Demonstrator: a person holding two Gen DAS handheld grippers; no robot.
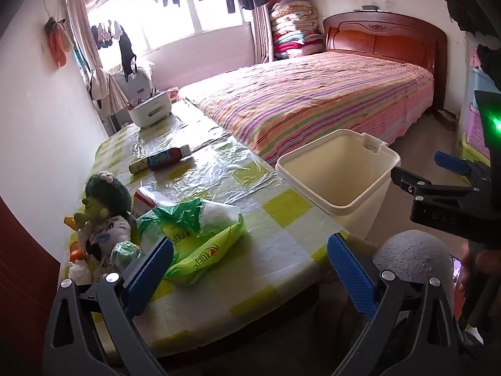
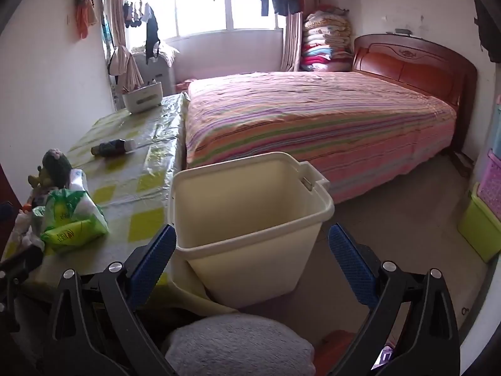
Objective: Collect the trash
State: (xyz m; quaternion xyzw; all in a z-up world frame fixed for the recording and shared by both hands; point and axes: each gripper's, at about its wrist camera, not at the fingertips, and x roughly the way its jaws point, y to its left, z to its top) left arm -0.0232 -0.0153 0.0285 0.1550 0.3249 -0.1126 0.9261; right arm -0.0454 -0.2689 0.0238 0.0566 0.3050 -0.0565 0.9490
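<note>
Trash first, I'd say: the green tissue pack (image 1: pixel 200 244) lies on the table (image 1: pixel 281 238) near its front edge, just ahead of the left gripper (image 1: pixel 250 269), whose jaws gape wide with nothing in them. The right gripper (image 2: pixel 250 269) is likewise spread and bare, aimed at the cream bin (image 2: pixel 250 219) beside the table. Best to pinch across the pack's short width; its long axis runs from front-left toward back-right
</note>
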